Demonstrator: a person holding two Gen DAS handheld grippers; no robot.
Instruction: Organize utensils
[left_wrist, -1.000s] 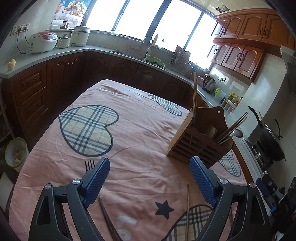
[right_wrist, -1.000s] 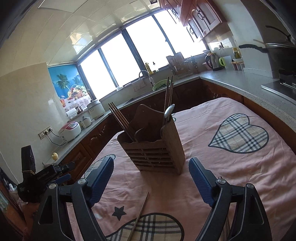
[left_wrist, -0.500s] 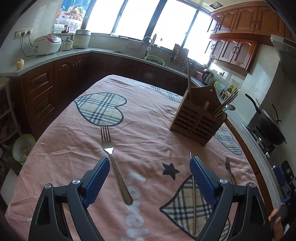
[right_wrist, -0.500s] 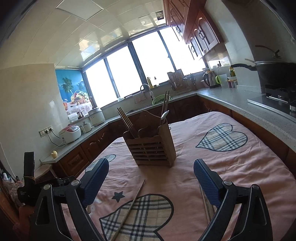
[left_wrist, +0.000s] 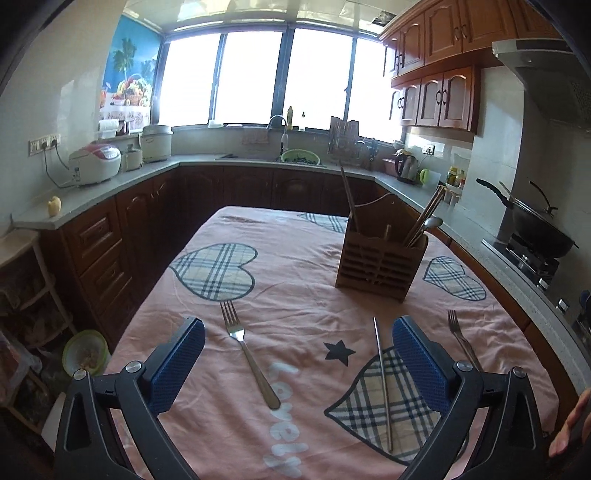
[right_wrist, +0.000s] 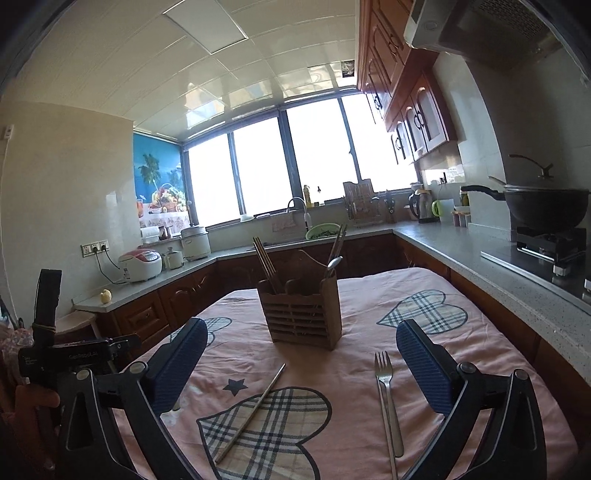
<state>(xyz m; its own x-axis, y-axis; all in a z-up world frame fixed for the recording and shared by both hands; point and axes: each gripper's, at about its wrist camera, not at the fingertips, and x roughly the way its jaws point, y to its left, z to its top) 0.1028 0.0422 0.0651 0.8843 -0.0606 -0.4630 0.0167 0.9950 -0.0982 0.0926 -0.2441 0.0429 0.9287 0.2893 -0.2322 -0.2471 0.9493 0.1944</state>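
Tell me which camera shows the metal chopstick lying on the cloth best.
The right wrist view: the metal chopstick lies unobstructed between the open fingers, its whole length visible across the plaid heart. In the left wrist view the same chopstick runs close beside the left gripper's right finger, foreshortened.

Kitchen w/ big bay window (left_wrist: 258, 77), daylight blown out white. Grey worktop (left_wrist: 110, 188) wraps round over dark wood base cabinets (left_wrist: 99, 254); reddish wall cabinets (left_wrist: 439, 96) on the right. Sink tap (left_wrist: 277, 122) under window, rice cooker (left_wrist: 95, 162) at left, plugged into wall socket (left_wrist: 44, 143). Tropical fruit poster (left_wrist: 129, 77) by window. Wok (left_wrist: 539, 229) on gas hob, extractor hood (right_wrist: 480, 29) above. White tiled ceiling (right_wrist: 184, 66). Pink tablecloth (left_wrist: 295, 258) w/ plaid hearts.
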